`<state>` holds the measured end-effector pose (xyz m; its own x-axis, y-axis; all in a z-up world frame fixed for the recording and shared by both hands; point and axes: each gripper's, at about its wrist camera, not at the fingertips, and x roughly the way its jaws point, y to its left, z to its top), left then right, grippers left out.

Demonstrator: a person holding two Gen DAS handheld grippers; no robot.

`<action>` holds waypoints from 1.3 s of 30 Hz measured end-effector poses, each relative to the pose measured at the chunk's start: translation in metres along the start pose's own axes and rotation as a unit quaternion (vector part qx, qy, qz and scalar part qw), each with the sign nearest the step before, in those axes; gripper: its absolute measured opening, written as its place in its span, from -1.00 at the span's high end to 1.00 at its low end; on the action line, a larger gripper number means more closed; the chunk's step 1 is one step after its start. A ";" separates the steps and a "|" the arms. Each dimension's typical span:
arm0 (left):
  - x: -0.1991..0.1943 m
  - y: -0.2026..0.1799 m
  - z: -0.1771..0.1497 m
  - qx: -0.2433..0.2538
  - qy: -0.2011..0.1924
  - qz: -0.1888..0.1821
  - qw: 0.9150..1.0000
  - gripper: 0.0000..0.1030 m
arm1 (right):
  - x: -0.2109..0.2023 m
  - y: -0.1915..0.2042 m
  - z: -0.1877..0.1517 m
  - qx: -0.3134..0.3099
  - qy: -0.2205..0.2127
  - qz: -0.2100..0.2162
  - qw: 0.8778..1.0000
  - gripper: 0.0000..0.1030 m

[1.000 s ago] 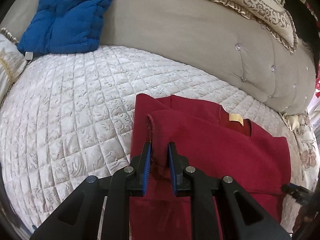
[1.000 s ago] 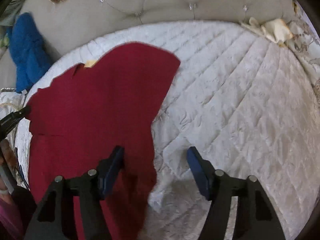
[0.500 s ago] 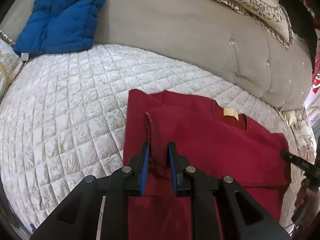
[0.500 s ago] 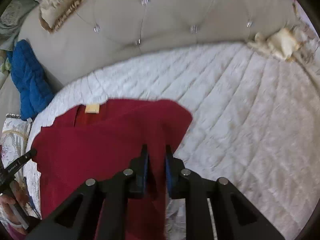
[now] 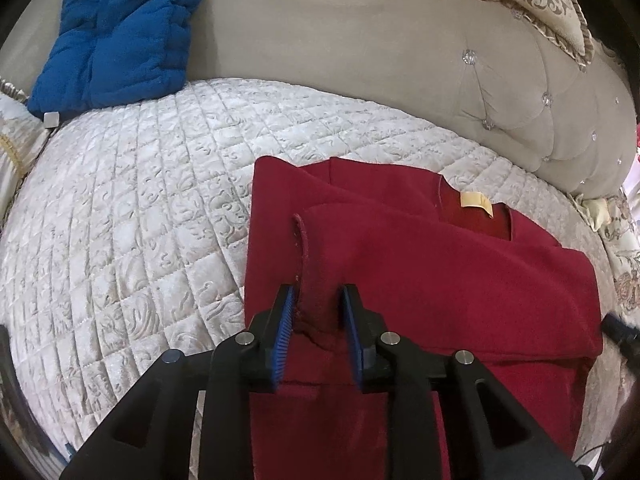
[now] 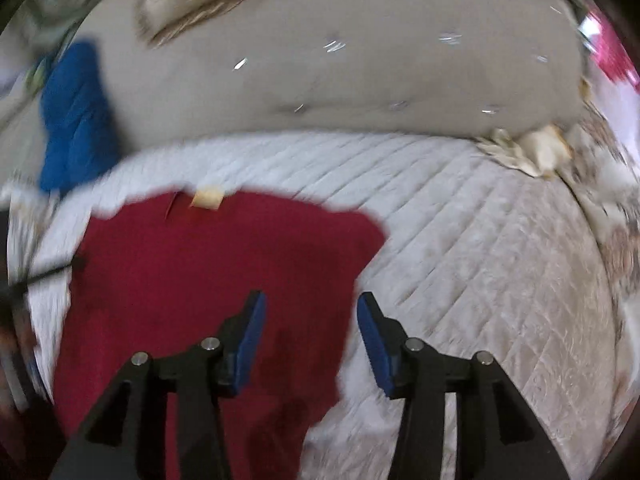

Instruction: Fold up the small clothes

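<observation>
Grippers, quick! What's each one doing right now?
Left gripper: closed on a fold of the red garment.
Right gripper: opening, holding nothing.

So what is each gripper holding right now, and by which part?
The left gripper pinches the red garment by its folded-over hemmed edge. The right gripper holds nothing; its fingers are opening above the garment.

Both wrist views look steeply down from close above the quilted bed (image 5: 132,216) toward the far padded headboard (image 5: 360,40). They share the red garment (image 5: 440,280), left view at its left edge, right view at its right.
</observation>
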<state>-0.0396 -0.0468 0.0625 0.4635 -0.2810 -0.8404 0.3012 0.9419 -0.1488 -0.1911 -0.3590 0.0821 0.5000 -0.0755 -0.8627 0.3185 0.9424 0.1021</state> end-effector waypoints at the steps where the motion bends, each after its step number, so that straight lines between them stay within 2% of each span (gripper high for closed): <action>1: 0.000 0.000 -0.001 0.001 0.000 0.001 1.000 0.92 | 0.005 0.002 -0.005 -0.004 0.012 -0.008 1.000 0.26; 3: 0.000 0.000 -0.001 0.000 0.000 0.000 1.000 0.89 | 0.021 0.001 -0.020 -0.017 0.046 -0.032 0.998 0.31; 6: -0.002 0.001 -0.002 -0.002 -0.001 -0.003 1.000 0.87 | 0.011 -0.006 -0.022 0.006 0.045 -0.021 0.999 0.28; 9: -0.008 0.001 -0.002 0.000 -0.013 0.003 1.000 0.85 | -0.007 -0.002 -0.012 0.013 0.018 -0.012 1.000 0.25; 14: -0.019 -0.003 -0.001 0.016 -0.046 0.016 0.999 0.67 | -0.009 0.005 0.011 0.020 -0.016 -0.010 1.000 0.03; 18: -0.008 0.001 0.000 0.006 -0.029 0.011 1.000 0.64 | 0.020 0.006 0.030 0.035 -0.013 -0.013 0.999 0.03; 21: 0.009 0.003 0.002 0.007 -0.002 0.023 1.000 0.58 | 0.057 -0.001 0.034 0.040 0.018 -0.034 0.998 0.06; 24: 0.018 0.003 0.000 0.003 0.008 0.026 1.000 0.56 | 0.058 -0.004 0.036 0.047 0.012 -0.033 0.998 0.06; 27: 0.017 0.000 -0.001 0.008 0.007 0.029 1.000 0.55 | 0.041 -0.002 0.030 0.048 0.016 -0.034 0.998 0.04; 30: 0.015 -0.001 -0.002 0.007 0.006 0.028 1.000 0.55 | 0.018 -0.002 0.017 0.045 0.013 -0.017 0.999 0.02; 31: 0.015 -0.001 -0.002 0.007 0.005 0.028 1.000 0.55 | 0.011 -0.001 0.009 0.043 0.013 -0.021 0.999 -0.05; 33: 0.012 -0.002 -0.004 0.006 0.003 0.028 1.000 0.55 | 0.011 -0.001 -0.003 0.042 0.025 -0.032 0.998 -0.18; 36: 0.005 -0.001 -0.009 0.009 -0.005 0.021 1.000 0.55 | 0.031 -0.009 -0.020 0.050 0.063 -0.036 0.996 -0.19; 39: -0.008 0.004 -0.019 0.011 -0.002 0.004 1.000 0.55 | 0.024 -0.017 -0.021 0.074 0.052 -0.022 0.996 -0.25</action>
<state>-0.0576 -0.0376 0.0584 0.4698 -0.2743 -0.8391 0.3157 0.9399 -0.1306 -0.2012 -0.3700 0.0488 0.3990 -0.0735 -0.9140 0.4571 0.8800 0.1288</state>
